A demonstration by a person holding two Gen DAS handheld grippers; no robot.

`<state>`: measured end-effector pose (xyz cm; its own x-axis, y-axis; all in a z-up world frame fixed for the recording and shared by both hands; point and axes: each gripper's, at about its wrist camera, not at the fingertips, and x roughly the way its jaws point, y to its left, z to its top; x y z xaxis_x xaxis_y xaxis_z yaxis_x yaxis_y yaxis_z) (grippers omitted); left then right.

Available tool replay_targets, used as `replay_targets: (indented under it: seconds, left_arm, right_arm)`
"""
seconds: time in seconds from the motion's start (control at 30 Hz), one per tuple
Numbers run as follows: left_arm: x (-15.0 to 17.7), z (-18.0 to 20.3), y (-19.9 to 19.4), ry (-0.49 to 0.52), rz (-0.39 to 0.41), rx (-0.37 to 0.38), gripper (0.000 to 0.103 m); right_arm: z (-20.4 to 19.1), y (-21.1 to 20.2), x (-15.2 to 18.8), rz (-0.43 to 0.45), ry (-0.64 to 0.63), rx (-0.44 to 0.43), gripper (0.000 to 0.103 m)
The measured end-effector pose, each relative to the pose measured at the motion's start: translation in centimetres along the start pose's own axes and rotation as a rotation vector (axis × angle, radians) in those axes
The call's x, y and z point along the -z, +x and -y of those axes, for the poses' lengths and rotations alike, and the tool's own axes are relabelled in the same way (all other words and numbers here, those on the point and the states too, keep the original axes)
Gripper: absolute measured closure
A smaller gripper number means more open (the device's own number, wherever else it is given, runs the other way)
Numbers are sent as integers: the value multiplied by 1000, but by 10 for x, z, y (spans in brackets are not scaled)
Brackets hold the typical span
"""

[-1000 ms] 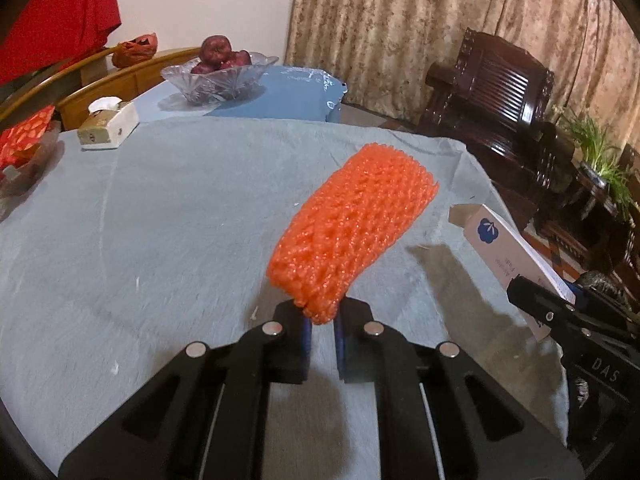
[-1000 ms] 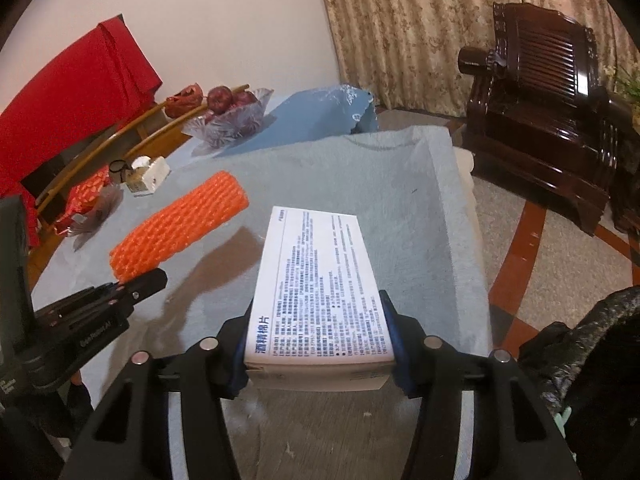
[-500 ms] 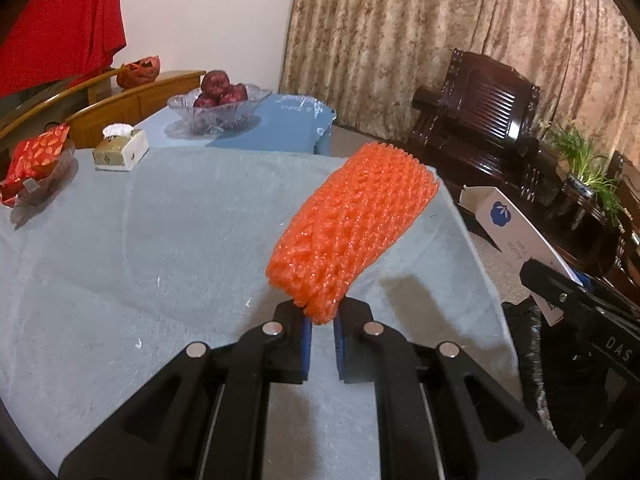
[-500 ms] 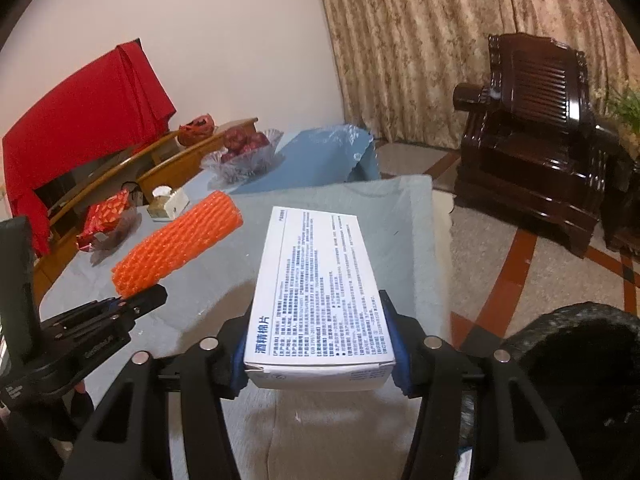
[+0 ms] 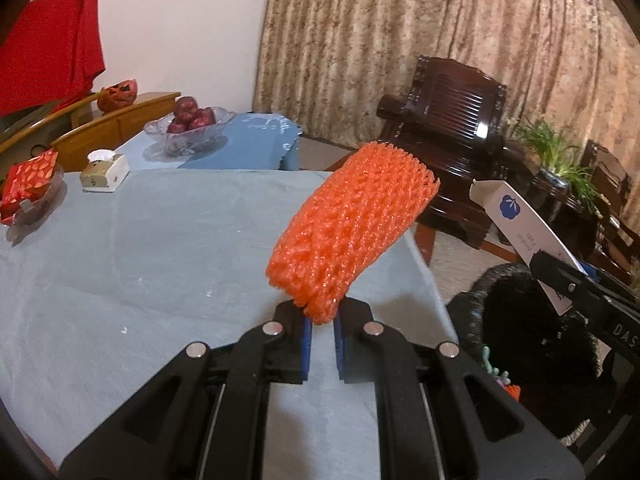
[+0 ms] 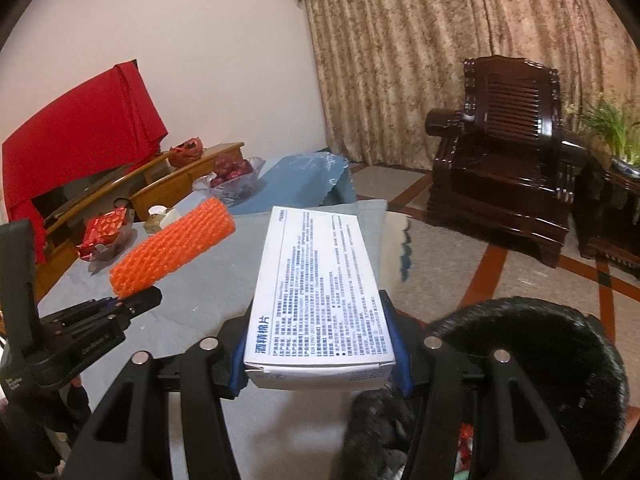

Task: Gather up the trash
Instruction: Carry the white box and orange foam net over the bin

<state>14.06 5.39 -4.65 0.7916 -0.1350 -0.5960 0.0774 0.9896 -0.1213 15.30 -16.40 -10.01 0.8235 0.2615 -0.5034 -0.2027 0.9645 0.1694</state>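
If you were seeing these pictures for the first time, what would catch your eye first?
The bright orange foam net, pinched in the left tool above the grey-covered table, stands out first. Next comes the white printed box clamped in the right tool, beside the black trash bag at the table's edge.

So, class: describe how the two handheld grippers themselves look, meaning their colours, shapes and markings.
Both the left gripper and the right gripper are matte black, with angular cut-out linkage arms joined by round silver pins. Their fingers carry blue pads. Small white lettering marks each body, only partly readable. No cables or sleeves show.
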Motion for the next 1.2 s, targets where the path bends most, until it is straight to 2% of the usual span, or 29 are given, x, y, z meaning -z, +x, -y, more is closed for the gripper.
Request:
replay_targets:
  seconds: [0.33,0.73,1.2]
  left_arm:
    - [13,58,-8,78,-11,94,95]
    - [27,123,6,177,-53,205,95]
    - [45,180,42,267,-114,277,95]
  right_arm:
    - [37,-43,18,20,32,96,49]
    - [95,-86,44,28,106,225,49]
    - [139,-99,68,-10,151,314,49]
